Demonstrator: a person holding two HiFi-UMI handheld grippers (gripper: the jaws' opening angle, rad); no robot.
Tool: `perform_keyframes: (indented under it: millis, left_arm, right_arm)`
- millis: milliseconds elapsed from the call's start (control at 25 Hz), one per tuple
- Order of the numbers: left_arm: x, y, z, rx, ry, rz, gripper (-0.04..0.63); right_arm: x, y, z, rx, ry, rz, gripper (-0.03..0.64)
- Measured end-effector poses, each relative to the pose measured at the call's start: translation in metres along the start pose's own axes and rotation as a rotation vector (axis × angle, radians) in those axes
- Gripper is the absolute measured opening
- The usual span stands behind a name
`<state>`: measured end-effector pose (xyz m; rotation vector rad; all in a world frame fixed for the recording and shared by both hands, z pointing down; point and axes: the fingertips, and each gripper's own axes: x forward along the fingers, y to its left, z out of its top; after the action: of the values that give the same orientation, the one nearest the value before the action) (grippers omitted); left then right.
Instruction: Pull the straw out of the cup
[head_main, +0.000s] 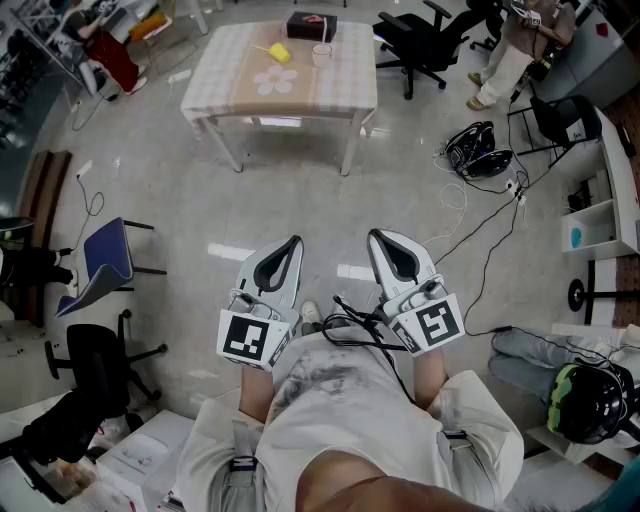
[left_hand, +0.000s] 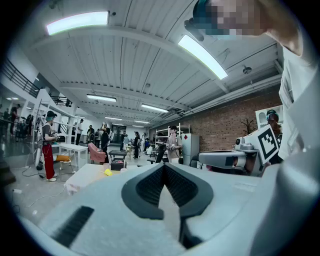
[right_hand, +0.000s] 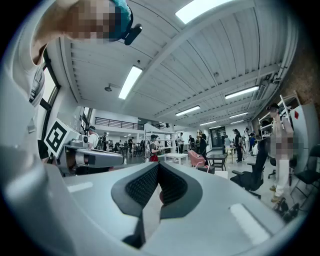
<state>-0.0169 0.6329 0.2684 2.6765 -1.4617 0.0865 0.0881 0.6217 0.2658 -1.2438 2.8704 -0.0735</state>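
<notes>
Both closed and empty, left gripper and right gripper hang well apart from the bench bearing the cup. Office chairs stand around on the glossy floor.

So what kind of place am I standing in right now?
Probably a big shared lab or workshop: a brick wall, strip lights on a high ceiling, office chairs and a table standing on open floor.

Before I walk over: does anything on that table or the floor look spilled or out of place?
Nothing looks spilled; the cup seems upright on the table. Only loose cables stand out, trailing across the floor at the right, where feet could catch them.
</notes>
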Motion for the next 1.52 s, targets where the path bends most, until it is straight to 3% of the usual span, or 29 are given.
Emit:
perform_keyframes:
  millis: [320,560,800,1520]
  left_arm:
    - [0.019,-0.013,-0.003,0.001,-0.001,0.015,0.000]
    - [0.029,-0.025,-0.002,-0.039,-0.014,0.038,0.001]
    - [0.048,-0.020,-0.002,-0.003,0.005,0.070,0.000]
    - [0.126,0.075,-0.002,0.017,0.006,-0.031,0.000]
  right_arm:
    - [-0.010,-0.028,0.002,0.008,-0.029,-0.033,0.009]
    - [-0.019,-0.048,0.002,0.015,-0.027,-0.019,0.009]
    - [-0.007,-0.060,0.005,0.010,-0.026,0.007,0.009]
    - [0.104,-0.096,-0.010,-0.023,0.030,-0.058,0.009]
